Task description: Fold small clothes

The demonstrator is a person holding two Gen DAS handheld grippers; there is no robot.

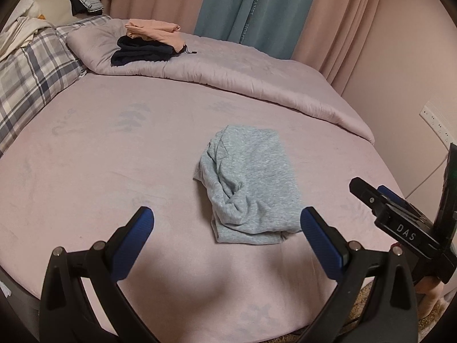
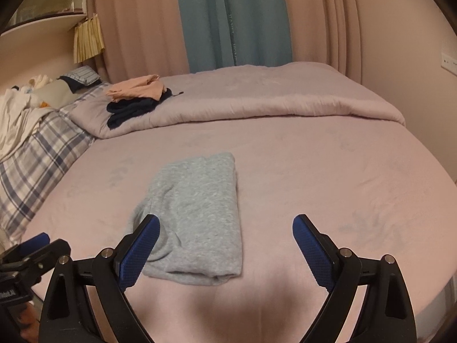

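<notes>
A light grey garment (image 1: pixel 251 188) (image 2: pixel 197 214) lies folded into a rough rectangle on the pink bed sheet (image 1: pixel 100 157) (image 2: pixel 328 171), its left side bunched and creased. My left gripper (image 1: pixel 227 223) is open, held just above the sheet on the near side of the garment, fingers spread wide with nothing between them. My right gripper (image 2: pixel 227 228) is open too, its left finger (image 2: pixel 140 251) over the garment's near left corner. The right gripper also shows at the right edge of the left wrist view (image 1: pixel 400 214); the left gripper shows at the lower left of the right wrist view (image 2: pixel 28 254).
A rolled-back pink duvet (image 1: pixel 228 65) (image 2: pixel 271 100) runs across the far side of the bed. On it sits a peach garment (image 1: pixel 154 31) (image 2: pixel 137 87) over a dark navy one (image 1: pixel 140 53) (image 2: pixel 128 111). Plaid pillows (image 1: pixel 31 71) (image 2: pixel 40 157) lie left; curtains (image 2: pixel 228 20) hang behind.
</notes>
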